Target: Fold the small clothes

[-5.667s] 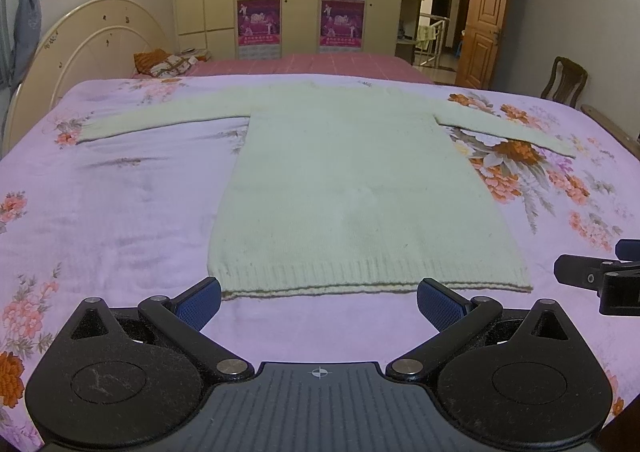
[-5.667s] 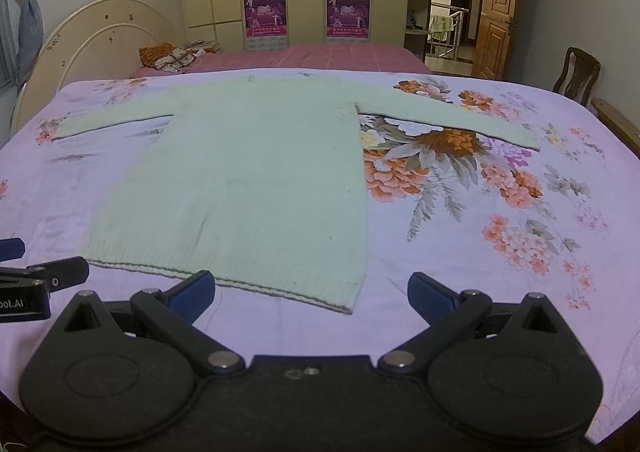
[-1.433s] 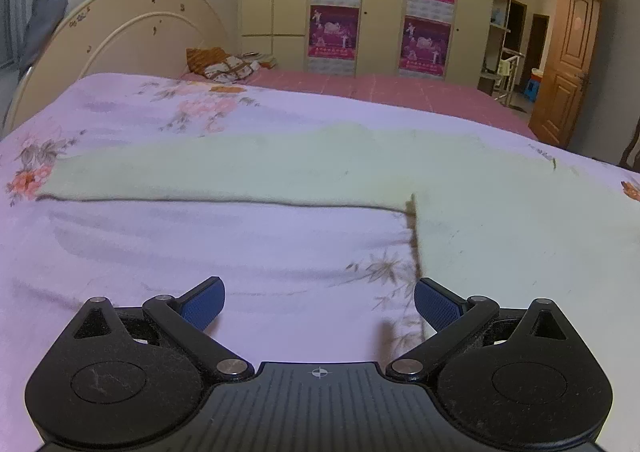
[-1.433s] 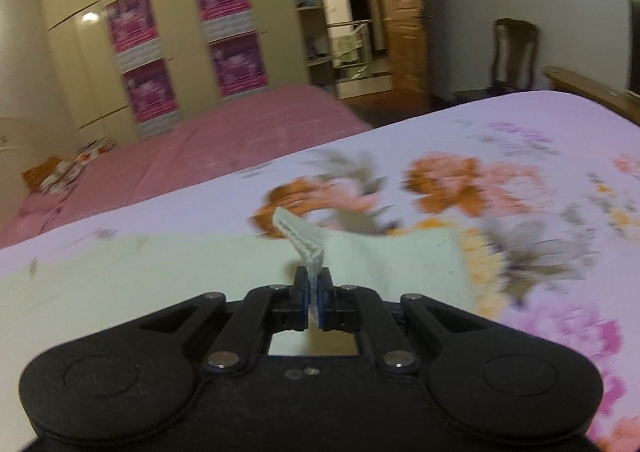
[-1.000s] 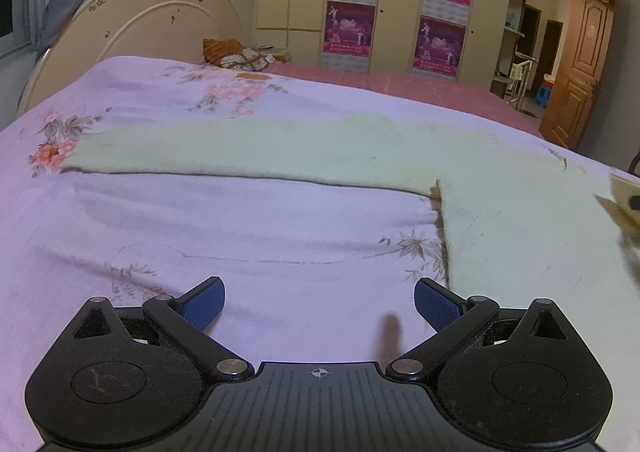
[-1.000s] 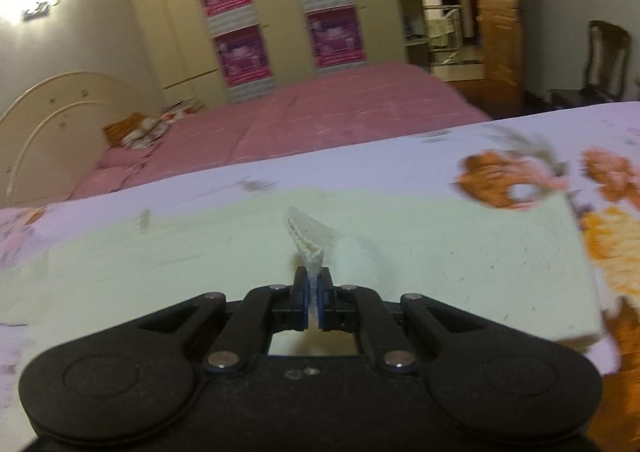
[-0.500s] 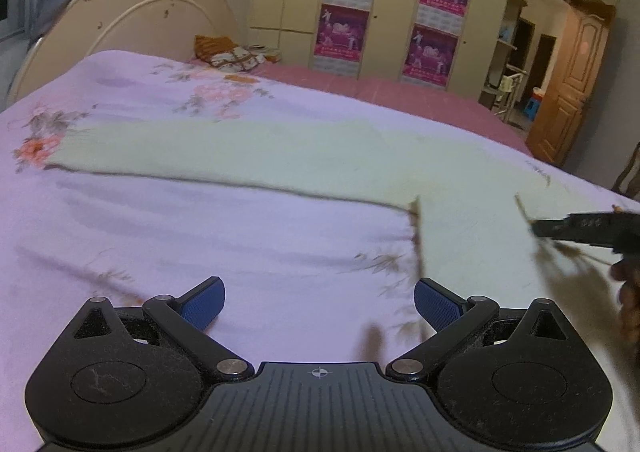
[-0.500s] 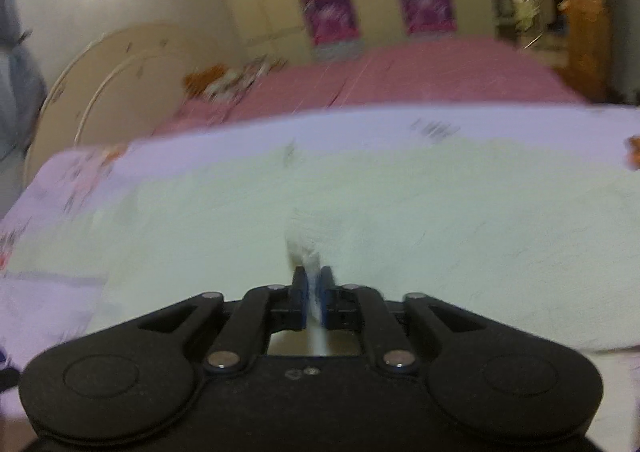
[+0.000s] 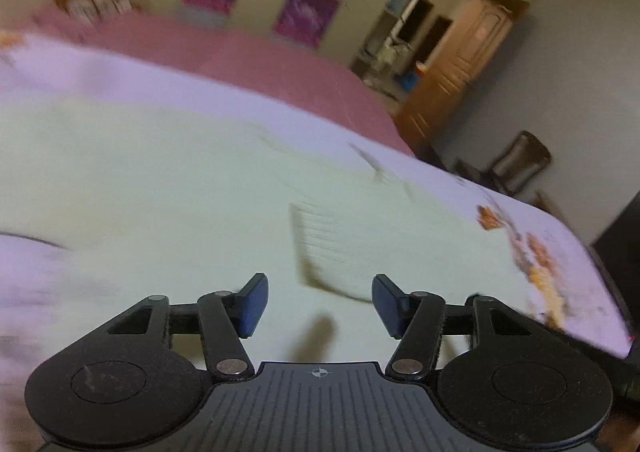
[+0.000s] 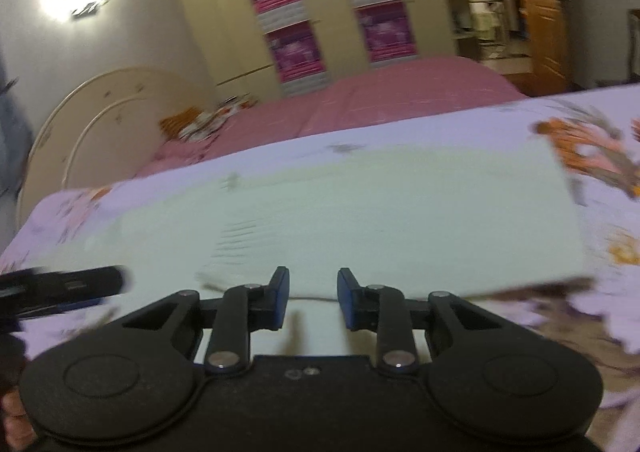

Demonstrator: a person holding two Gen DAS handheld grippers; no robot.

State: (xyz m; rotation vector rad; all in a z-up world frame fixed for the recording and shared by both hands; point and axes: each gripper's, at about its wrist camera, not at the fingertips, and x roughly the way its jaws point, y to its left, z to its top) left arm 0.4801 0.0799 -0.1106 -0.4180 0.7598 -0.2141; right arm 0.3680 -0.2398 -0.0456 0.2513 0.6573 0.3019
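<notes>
Pale green knit sweater (image 9: 168, 188) lay flat on the lilac floral bedspread (image 10: 612, 332), its right sleeve now folded across the body. Right gripper (image 10: 310, 298) had just been opening and let the ribbed cuff (image 9: 320, 248) go, empty. Left gripper (image 9: 318, 302) had been closing, half open, empty, swung from sleeve to body.

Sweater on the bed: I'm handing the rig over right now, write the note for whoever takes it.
Right gripper: jaws have just been opening, nothing between the fingers; it has let go of the right sleeve.
Left gripper: jaws part open after closing, empty, over the sweater.
Sweater lies flat on the floral bedspread. Right sleeve is folded across the body, its ribbed cuff lying just ahead of the left fingers.
Left: fold the other sleeve in, then fold the body up.
</notes>
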